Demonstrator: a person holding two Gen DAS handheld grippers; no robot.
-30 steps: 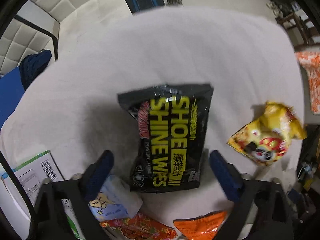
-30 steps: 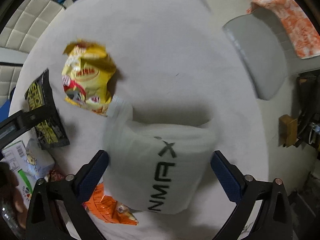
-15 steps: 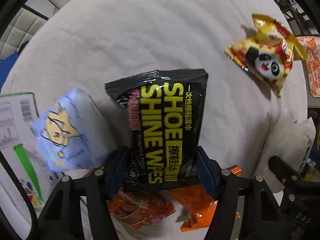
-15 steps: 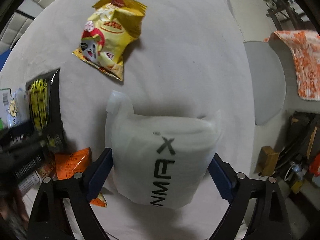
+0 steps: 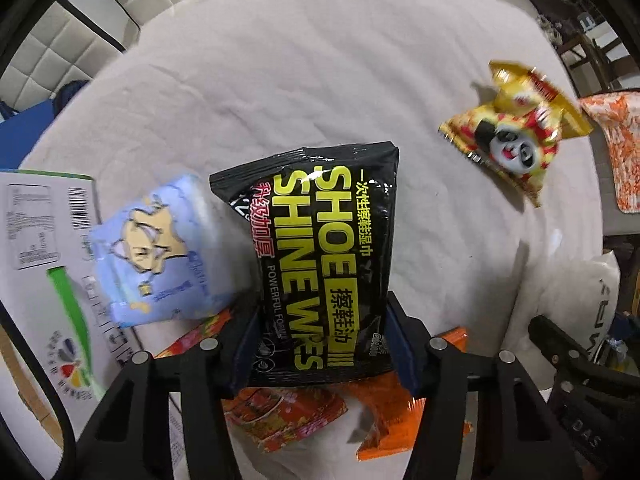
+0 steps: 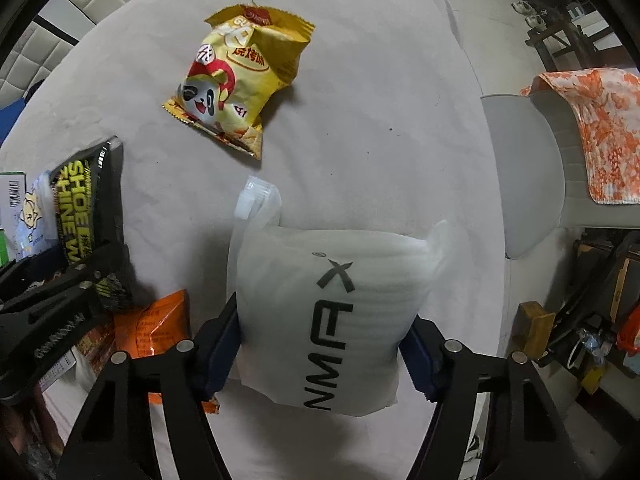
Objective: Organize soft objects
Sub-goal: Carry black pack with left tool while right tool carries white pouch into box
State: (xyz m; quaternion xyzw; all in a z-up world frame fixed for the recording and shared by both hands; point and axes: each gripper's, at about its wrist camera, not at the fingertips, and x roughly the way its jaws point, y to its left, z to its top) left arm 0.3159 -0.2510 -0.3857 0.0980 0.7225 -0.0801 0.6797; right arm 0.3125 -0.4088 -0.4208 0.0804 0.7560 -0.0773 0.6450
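Note:
My left gripper (image 5: 320, 344) is shut on a black shoe-shine wipes pack (image 5: 320, 264) and holds it above the white bed cover (image 5: 280, 80). My right gripper (image 6: 320, 348) is shut on a white foam pouch (image 6: 324, 312) with black letters, held above the cover. A yellow panda snack bag (image 6: 236, 88) lies on the cover ahead; it also shows in the left wrist view (image 5: 512, 136). The wipes pack shows at the left of the right wrist view (image 6: 84, 216), and the pouch at the right of the left wrist view (image 5: 580, 304).
A light blue tissue pack (image 5: 156, 256) leans on a white carton (image 5: 44, 264) at the left. Orange snack bags (image 5: 392, 412) and a red patterned packet (image 5: 280, 412) lie under my left gripper. A grey chair (image 6: 532, 180) with an orange cloth (image 6: 600, 128) stands right of the bed.
Both grippers closed from wide open onto their items, the left on the wipes pack, the right on the pouch, and lifted them. The blue tissue pack came into view beside the wipes pack.

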